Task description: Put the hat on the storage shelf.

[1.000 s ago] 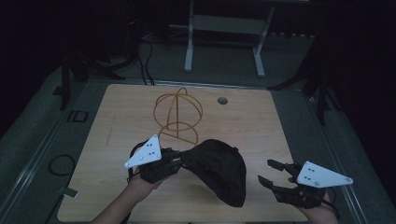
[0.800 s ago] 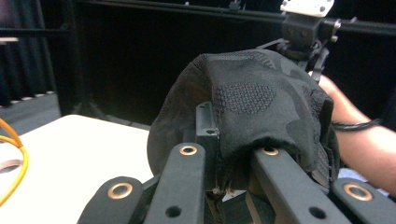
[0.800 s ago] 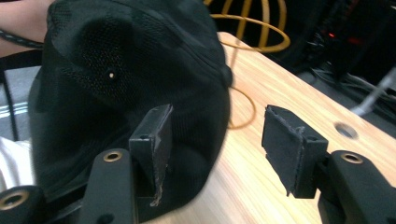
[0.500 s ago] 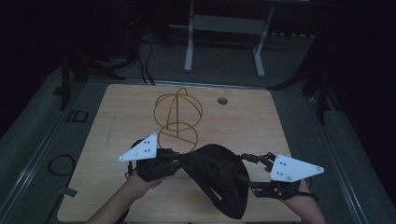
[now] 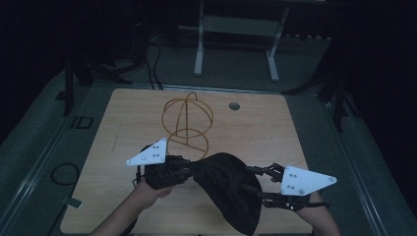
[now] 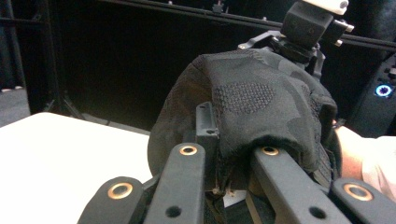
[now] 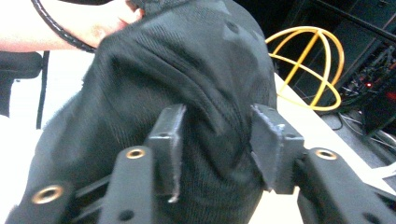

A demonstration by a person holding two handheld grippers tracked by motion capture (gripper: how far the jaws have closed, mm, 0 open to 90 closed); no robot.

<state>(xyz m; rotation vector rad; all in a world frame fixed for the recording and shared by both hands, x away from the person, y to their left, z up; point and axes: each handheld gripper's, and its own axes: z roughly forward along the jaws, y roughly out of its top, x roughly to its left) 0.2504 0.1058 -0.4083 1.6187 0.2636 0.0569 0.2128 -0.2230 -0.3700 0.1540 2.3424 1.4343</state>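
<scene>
A black cloth cap (image 5: 226,189) hangs between my two grippers over the near part of the wooden table (image 5: 123,113). My left gripper (image 5: 189,169) is shut on the cap's left edge; in the left gripper view the cap (image 6: 252,98) drapes over its jaws (image 6: 231,140). My right gripper (image 5: 251,181) comes in from the right. In the right gripper view its jaws (image 7: 215,140) have just been closing, and the pads press a bulge of the cap (image 7: 187,70). A yellow wire dome stand (image 5: 189,123) is just beyond the cap.
A small round hole (image 5: 234,105) lies in the table behind the stand. A white metal frame (image 5: 236,39) stands on the floor past the far edge. A coiled cable (image 5: 64,172) lies on the floor at the left.
My right gripper has moved in from the table's right edge to the cap and narrowed its jaws around the cloth. The cap has lifted and stretched rightward. My left gripper has stayed put.
</scene>
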